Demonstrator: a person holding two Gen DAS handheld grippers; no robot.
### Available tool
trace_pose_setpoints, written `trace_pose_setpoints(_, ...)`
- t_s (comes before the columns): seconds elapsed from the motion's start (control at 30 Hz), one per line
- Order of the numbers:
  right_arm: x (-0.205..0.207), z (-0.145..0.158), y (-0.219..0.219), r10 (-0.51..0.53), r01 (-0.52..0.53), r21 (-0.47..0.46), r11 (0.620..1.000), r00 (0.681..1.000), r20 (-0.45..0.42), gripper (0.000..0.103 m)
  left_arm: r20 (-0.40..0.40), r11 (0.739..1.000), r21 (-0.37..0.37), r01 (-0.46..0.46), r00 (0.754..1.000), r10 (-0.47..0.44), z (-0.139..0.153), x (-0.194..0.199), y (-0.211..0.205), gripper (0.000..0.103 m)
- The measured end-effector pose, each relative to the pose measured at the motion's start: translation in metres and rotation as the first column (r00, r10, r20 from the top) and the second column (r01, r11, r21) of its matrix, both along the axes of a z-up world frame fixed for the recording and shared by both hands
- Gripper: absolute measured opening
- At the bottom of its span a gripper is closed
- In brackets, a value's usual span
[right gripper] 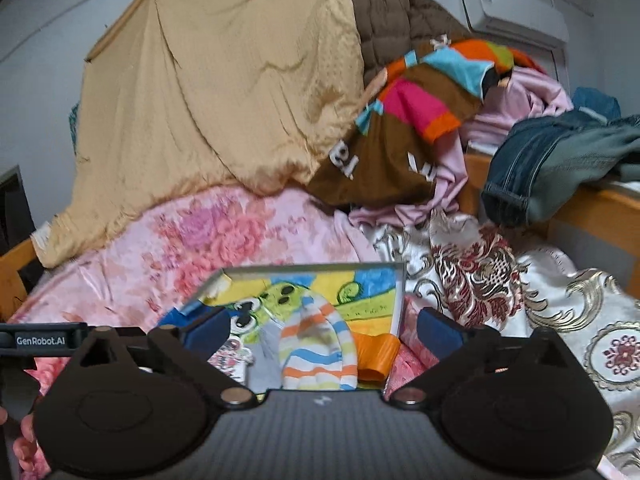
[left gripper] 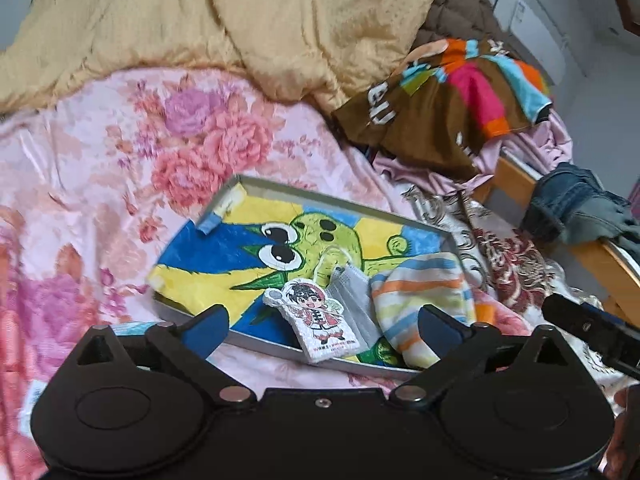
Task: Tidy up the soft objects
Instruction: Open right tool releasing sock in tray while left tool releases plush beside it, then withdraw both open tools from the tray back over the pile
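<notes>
A shallow metal tray [left gripper: 448,236] with a cartoon frog picture lies on the bed. In it lie a striped sock [left gripper: 424,300], a grey face mask [left gripper: 354,292] and a small cartoon-figure pouch [left gripper: 316,320]. My left gripper [left gripper: 320,330] is open and empty, just in front of the tray's near edge. My right gripper [right gripper: 320,334] is open and empty above the tray [right gripper: 320,267], over the striped sock [right gripper: 316,348]. The mask [right gripper: 264,360] and pouch [right gripper: 232,354] lie left of the sock, and an orange piece [right gripper: 376,356] lies right of it.
A pink floral blanket [left gripper: 120,184] covers the bed. A yellow quilt [left gripper: 200,28] and a brown multicoloured garment [left gripper: 444,100] are piled behind. A patterned white and red cloth [right gripper: 520,292], jeans [right gripper: 552,164] and a wooden bed rail [right gripper: 592,208] are to the right.
</notes>
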State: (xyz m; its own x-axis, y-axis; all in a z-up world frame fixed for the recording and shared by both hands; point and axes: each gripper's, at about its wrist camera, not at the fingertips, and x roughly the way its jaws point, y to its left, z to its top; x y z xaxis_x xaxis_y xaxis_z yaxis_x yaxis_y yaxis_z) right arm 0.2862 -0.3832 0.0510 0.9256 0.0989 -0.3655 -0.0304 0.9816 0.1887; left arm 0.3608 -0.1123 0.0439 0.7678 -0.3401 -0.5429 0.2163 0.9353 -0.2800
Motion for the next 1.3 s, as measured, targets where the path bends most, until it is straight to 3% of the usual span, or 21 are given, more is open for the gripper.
trace_pose_setpoints(0.33, -0.066, 0.007, 0.026, 0.043, -0.040, -0.048, 0.998, 0.997, 0.066, 0.102, 0.067, 0.999, -0.031, 0.025, 0.997, -0.023, 0.026, -0.071, 0.015, 0.102)
trace_pose_setpoints(0.67, -0.135, 0.003, 0.044, 0.061, -0.037, -0.116, 0.993, 0.975, 0.212, 0.102, 0.096, 0.991, -0.015, 0.131, 0.987, -0.129, 0.018, -0.134, 0.029, 0.102)
trace_pose_setpoints(0.83, -0.160, -0.001, 0.056, 0.077, -0.043, -0.141, 0.989, 0.967, 0.241, 0.102, 0.108, 0.986, -0.008, 0.167, 0.980, -0.166, 0.010, -0.159, 0.039, 0.102)
trace_pose_setpoints(1.07, -0.193, -0.011, 0.063, 0.055, -0.025, -0.131, 0.991, 0.971, 0.233, 0.102, 0.131, 0.982, -0.007, 0.191, 0.973, -0.189, -0.003, -0.192, 0.055, 0.102)
trace_pose_setpoints(1.3, -0.219, -0.026, 0.062, -0.005, 0.017, -0.086, 0.996, 0.990, 0.141, 0.102, 0.109, 0.969, -0.001, 0.247, 0.963, -0.245, -0.022, -0.210, 0.061, 0.102)
